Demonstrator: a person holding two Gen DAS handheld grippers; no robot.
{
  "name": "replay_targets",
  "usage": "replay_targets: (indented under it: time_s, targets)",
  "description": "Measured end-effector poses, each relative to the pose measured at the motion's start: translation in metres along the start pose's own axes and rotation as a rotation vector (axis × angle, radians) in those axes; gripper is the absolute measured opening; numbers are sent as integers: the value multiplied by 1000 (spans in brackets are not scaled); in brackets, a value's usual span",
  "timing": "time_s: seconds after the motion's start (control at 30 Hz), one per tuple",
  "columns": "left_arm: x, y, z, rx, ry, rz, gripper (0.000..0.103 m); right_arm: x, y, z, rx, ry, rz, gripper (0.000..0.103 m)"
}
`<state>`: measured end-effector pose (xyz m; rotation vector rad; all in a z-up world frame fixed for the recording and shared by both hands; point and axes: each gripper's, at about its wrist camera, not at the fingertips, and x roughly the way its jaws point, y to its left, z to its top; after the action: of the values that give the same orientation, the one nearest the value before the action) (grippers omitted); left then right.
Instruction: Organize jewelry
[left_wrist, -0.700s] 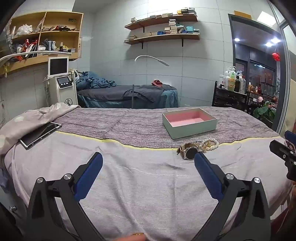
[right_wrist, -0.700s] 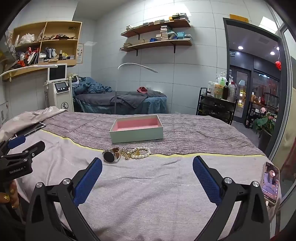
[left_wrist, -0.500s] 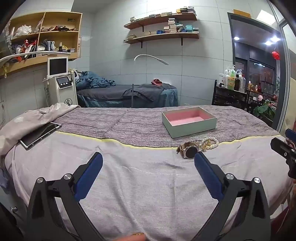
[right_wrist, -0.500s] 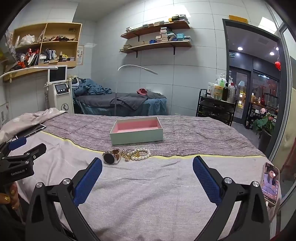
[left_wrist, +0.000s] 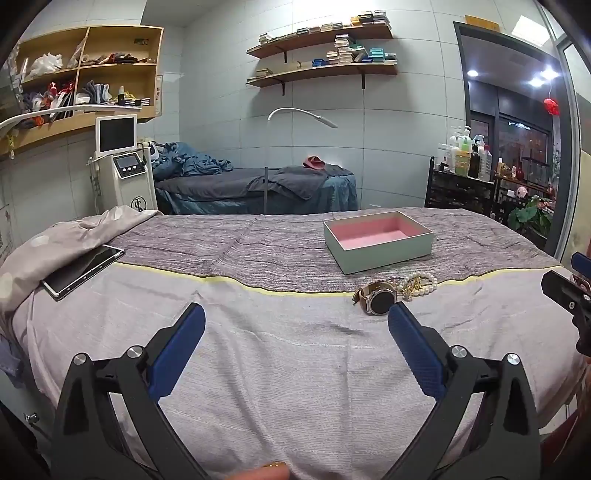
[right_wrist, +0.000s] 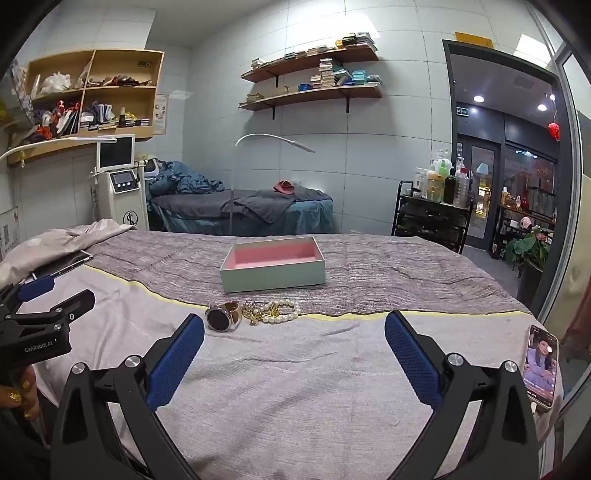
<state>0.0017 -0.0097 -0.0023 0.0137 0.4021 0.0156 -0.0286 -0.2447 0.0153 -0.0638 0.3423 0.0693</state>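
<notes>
Claws left (left_wrist: 296, 328) and right (right_wrist: 294, 334) tilt slightly down over the bed (right_wrist: 295, 369), both wide, empty.

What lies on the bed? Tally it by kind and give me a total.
watch: 1
pearl-and-gold heap, pieces too tangled to separate: 1
open box, pink inside: 1
tablet: 1
phone: 1
Total: 5
</notes>
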Motion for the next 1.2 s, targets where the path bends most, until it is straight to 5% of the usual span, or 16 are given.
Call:
replay_targets:
  time_s: [1.2]
  targets:
    - [0,1,1,-5,2,-2,98,6,3,-3,-4,8,12,96]
